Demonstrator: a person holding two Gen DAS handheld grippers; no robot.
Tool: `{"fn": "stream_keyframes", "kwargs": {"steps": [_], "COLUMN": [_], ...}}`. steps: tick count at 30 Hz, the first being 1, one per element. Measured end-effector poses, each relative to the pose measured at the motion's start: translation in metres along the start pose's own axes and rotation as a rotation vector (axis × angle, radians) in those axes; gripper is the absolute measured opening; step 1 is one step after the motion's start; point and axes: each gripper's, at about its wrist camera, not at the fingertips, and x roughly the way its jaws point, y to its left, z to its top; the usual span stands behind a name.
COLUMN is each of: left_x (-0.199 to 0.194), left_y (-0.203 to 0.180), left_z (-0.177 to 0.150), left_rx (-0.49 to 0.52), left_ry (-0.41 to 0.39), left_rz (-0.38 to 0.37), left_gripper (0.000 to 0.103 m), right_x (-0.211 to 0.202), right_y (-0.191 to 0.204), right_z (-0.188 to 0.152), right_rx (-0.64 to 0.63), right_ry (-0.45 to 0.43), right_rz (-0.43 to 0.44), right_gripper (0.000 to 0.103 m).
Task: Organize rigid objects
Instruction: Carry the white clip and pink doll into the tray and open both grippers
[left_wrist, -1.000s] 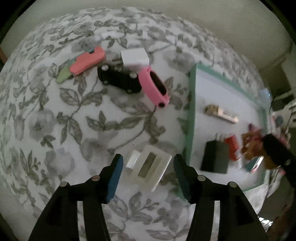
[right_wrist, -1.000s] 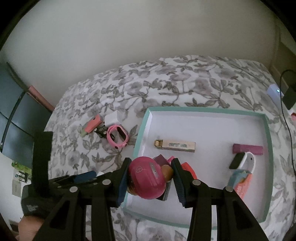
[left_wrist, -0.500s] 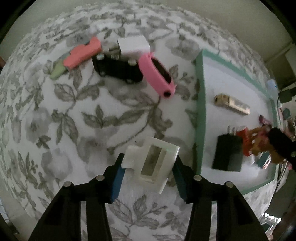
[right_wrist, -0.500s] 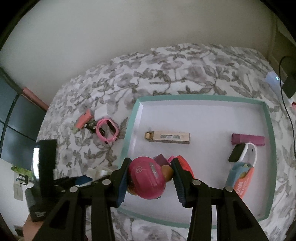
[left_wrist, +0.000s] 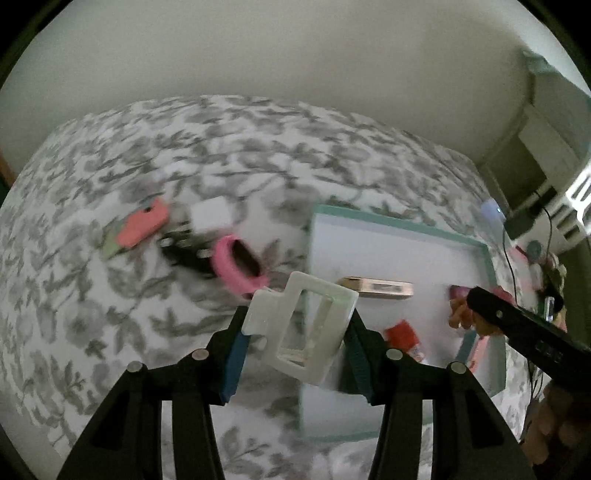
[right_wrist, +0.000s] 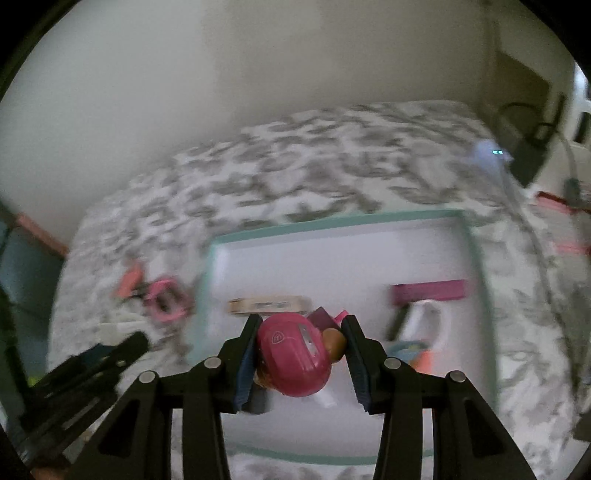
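A floral bedspread (left_wrist: 155, 155) spreads out beyond and to both sides of the fingers in both wrist views, and on it lies a shallow teal-rimmed tray (left_wrist: 399, 225) with a white floor, ahead of and partly beneath the fingers of both grippers. The left gripper (left_wrist: 295, 354) has its jaws pressed on either side of a white plastic frame (left_wrist: 306, 325), a flat rectangular piece with a window in it, held tilted above the tray's near-left edge and clear of the bedspread. The right gripper (right_wrist: 301, 360) has its jaws clamped on a toy figure in a magenta helmet (right_wrist: 293, 358), held over the tray floor. Beyond the right fingers, inside the tray, lie a gold bar-shaped item (right_wrist: 267, 304) and a maroon bar (right_wrist: 428, 291); the picture is smeared, so finer detail is uncertain. Left of the left fingers, out on the bedspread, sit a pink wristband (left_wrist: 236, 266), a coral-coloured piece (left_wrist: 144, 227), a black object (left_wrist: 184, 254) and a small white block (left_wrist: 210, 216).
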Motion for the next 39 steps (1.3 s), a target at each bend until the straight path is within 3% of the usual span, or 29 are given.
{"fn": "stream_keyframes", "kwargs": {"steps": [5,9,17,21,26,30,35,38,39], "left_x": [0.014,0.027,0.037,0.037,0.032,0.025,0.018,0.015,0.014], "left_y": [-0.043,-0.071,-0.089,-0.083,-0.074,-0.063,-0.047,-0.041,-0.039], "left_z": [-0.004,-0.005,-0.010,-0.008,-0.004,0.001,0.006,0.007,0.008], "left_rx": [0.081,0.144,0.217,0.187,0.148,0.098,0.035,0.015,0.006], "left_ry": [-0.004,0.001,0.018,0.025,0.018,-0.003,-0.019,-0.027,-0.030], "left_rz": [-0.016,-0.021,0.009,0.010,0.009,0.030,0.040,0.049,0.055], "left_gripper": [0.052,0.052,0.053,0.060,0.061,0.070,0.070,0.071,0.075], "right_x": [0.003,0.001,0.002,0.003,0.003,0.003,0.003,0.003,0.003], "right_y": [-0.030,-0.048,-0.049,-0.046,-0.044,-0.042,-0.042,-0.042,-0.041], "right_z": [0.005,0.009,0.011,0.011,0.010,0.010,0.010,0.010,0.010], "right_rx": [0.057,0.111,0.114,0.105,0.089,0.077,0.078,0.074,0.072], "right_ry": [-0.001,-0.008,-0.013,-0.008,-0.005,-0.004,-0.004,-0.005,-0.007], "right_rz": [-0.094,-0.101,-0.094,-0.090,-0.092,-0.100,-0.099,-0.100,-0.102], "right_gripper": [0.046,0.047,0.047,0.047,0.047,0.047,0.047,0.050,0.055]}}
